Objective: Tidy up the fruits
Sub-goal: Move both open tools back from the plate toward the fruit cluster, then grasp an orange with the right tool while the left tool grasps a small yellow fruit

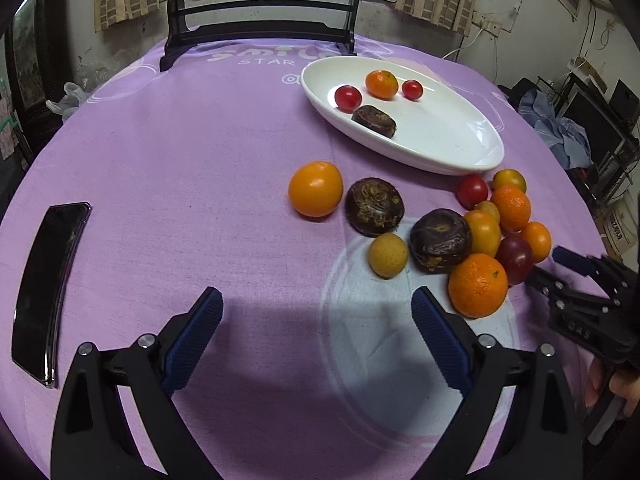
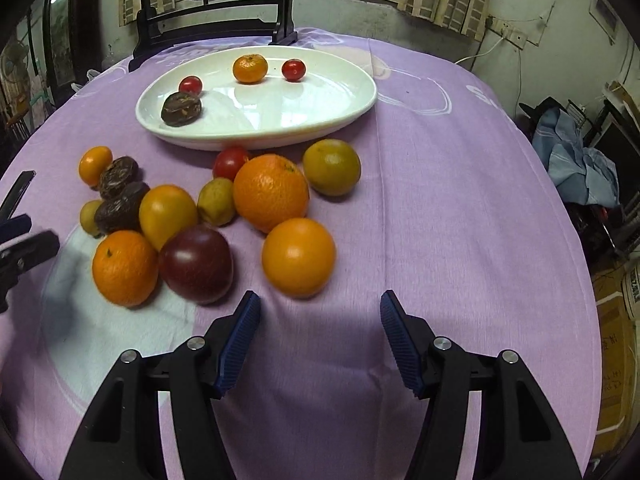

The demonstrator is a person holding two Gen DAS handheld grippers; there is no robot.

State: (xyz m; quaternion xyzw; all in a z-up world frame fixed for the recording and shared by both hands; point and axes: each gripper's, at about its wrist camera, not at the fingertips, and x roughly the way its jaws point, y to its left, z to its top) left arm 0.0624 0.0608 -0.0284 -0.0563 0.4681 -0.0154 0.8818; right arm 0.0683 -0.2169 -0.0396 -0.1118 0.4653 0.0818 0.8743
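Clearly the round orange (image 2: 298,256) is firm but slick, best pinched across its middle; right claw (image 2: 320,340) gapes empty near it, left claw (image 1: 316,336) likewise open.

A white plate (image 2: 360,108) on a purple tablecloth (image 2: 460,220), beside orange, red and dark-brown fruits (image 2: 270,192).

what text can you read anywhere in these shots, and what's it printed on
"STAR": white letters on the purple tablecloth, near the far edge.
Larger white word above it, perhaps "smil…": partly hidden by the stand, not readable in full.
"@"-like mark beside the plate: unclear.
Embossed marks on the right claw body: too blurred.
Print on the cardboard boxes off to the right: too small and blurred to read.
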